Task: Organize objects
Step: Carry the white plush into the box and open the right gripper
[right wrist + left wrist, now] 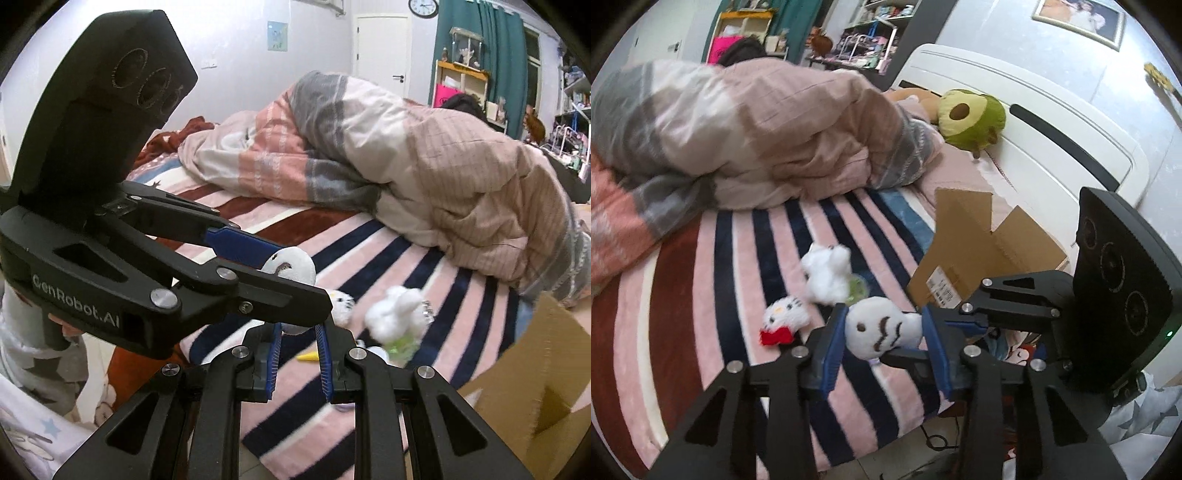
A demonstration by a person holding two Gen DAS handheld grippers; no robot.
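Above the striped bed, your left claw clamps the white plush toy. Your right claw stands nearly closed, holding nothing.

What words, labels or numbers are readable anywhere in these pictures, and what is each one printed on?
"GenRobot.AI": white lettering on the black body of the left gripper, seen from the right wrist view.
White shipping label with black print on the brown cardboard box: too blurred to read.
Round black-rimmed wall clock: numerals too small to read.
Small blue poster on the wall: nothing legible.
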